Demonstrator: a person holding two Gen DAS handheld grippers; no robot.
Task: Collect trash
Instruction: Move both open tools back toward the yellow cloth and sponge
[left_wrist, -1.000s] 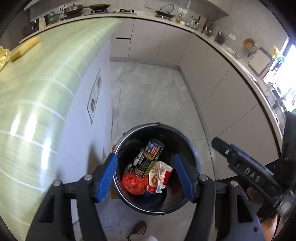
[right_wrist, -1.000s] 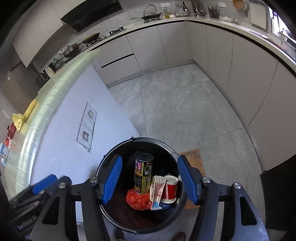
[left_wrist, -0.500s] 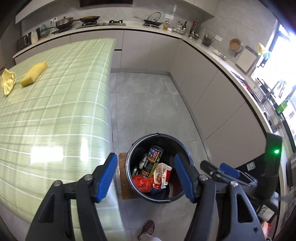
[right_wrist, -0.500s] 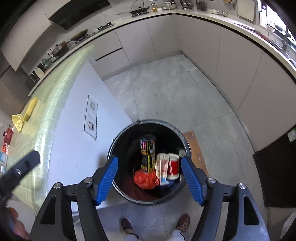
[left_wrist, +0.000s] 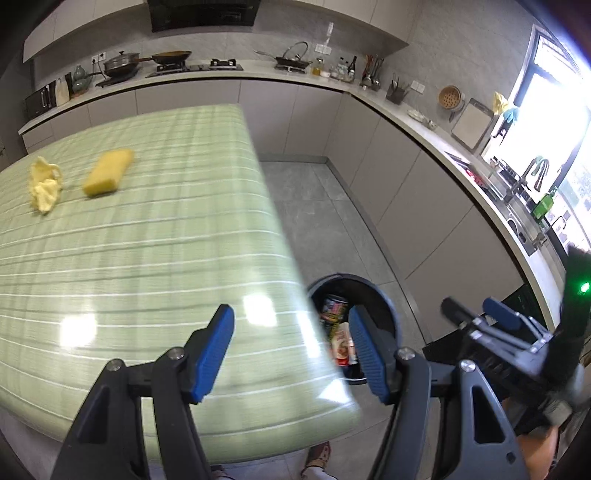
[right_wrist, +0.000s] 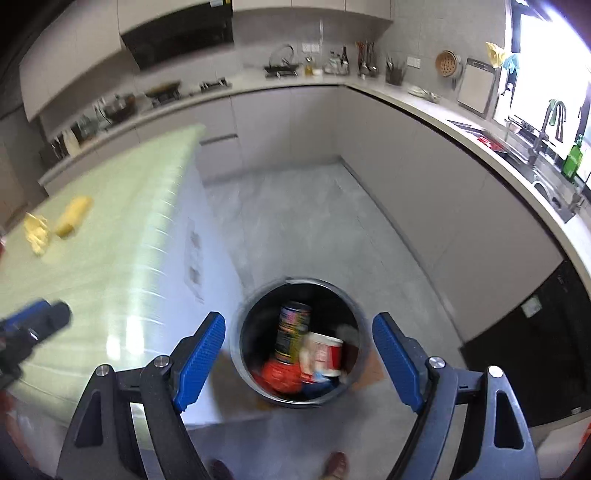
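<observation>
Both my grippers empty: left gripper (left_wrist: 291, 349) spread, right gripper (right_wrist: 299, 356) jaws opening. Yellow sponge (left_wrist: 108, 177) beside crumpled yellow wrapper (left_wrist: 44, 184) on table (left_wrist: 155, 258): soft, light; pinch sponge across short sides.

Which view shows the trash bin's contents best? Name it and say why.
The right wrist view: the trash bin sits between the empty, opening right gripper, its whole mouth visible, though blurred. In the left wrist view the table edge and a finger hide about half of it.
</observation>
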